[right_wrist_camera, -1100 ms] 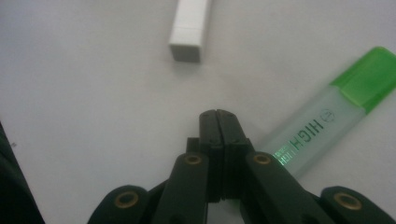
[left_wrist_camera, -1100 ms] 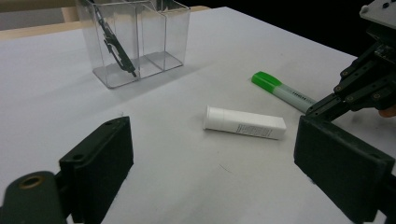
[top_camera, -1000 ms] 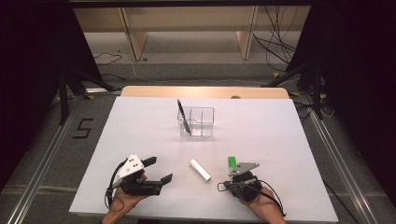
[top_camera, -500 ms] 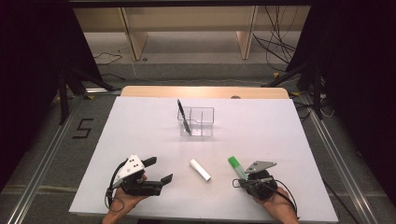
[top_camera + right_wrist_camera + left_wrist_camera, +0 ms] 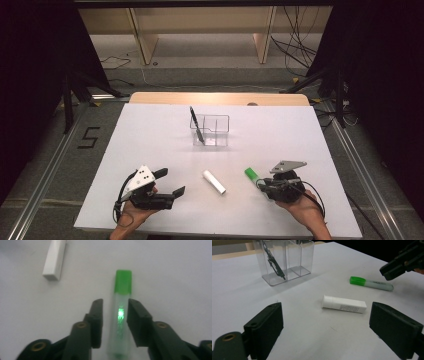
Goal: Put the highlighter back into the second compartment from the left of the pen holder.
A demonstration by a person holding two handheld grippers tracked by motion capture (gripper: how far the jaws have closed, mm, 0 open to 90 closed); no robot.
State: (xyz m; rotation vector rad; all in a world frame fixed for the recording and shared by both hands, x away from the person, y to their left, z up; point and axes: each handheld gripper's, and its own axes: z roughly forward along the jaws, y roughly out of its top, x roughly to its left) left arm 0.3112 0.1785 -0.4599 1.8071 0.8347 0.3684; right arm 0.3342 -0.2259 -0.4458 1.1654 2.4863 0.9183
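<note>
green-capped highlighter (image 5: pixel 121 312) lies flat on the white table (image 5: pixel 150 140), its clear barrel between the jaws of the right gripper (image 5: pixel 114 305), which have just been opening and now stand a little off it on both sides. in the left gripper view it rests beyond the white tube (image 5: pixel 343 304). the left gripper (image 5: pixel 169 182) sits near the table's front edge with its jaws wide apart and nothing between them. farther back stands a clear divided holder (image 5: pixel 216 131) with a black pen (image 5: pixel 196 125) leaning inside its left compartment
</note>
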